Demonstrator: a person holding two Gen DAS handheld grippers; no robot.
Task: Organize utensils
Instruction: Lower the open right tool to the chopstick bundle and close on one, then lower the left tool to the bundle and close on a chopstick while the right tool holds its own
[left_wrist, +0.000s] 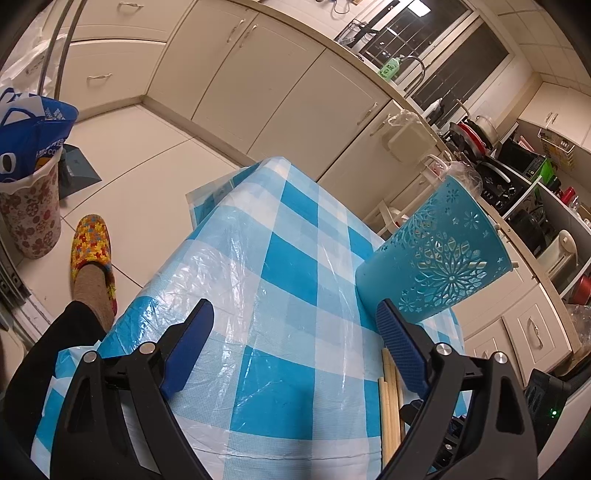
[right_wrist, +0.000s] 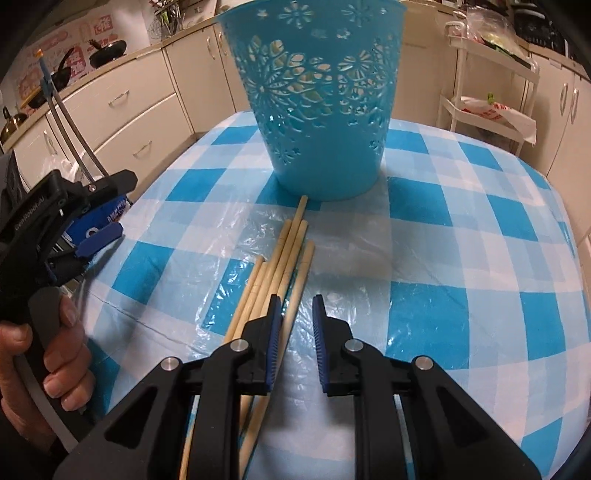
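Several wooden chopsticks (right_wrist: 286, 258) lie side by side on the blue checked tablecloth (right_wrist: 461, 240), tips pointing at a teal cut-out basket (right_wrist: 317, 107) that stands upright behind them. My right gripper (right_wrist: 297, 306) is open just above the chopsticks' near half, one stick between its jaws. My left gripper (left_wrist: 295, 314) is open and empty over the cloth (left_wrist: 288, 258); the basket (left_wrist: 439, 258) is to its right and the chopsticks (left_wrist: 389, 406) lie under its right finger. The left gripper also shows in the right wrist view (right_wrist: 110, 206), at the table's left edge.
Kitchen cabinets (left_wrist: 258, 81) and a counter ring the table. A floral bin (left_wrist: 29, 218) with a blue bag stands on the floor at left, beside a slippered foot (left_wrist: 92, 258). A white trolley (right_wrist: 487, 92) stands behind the table.
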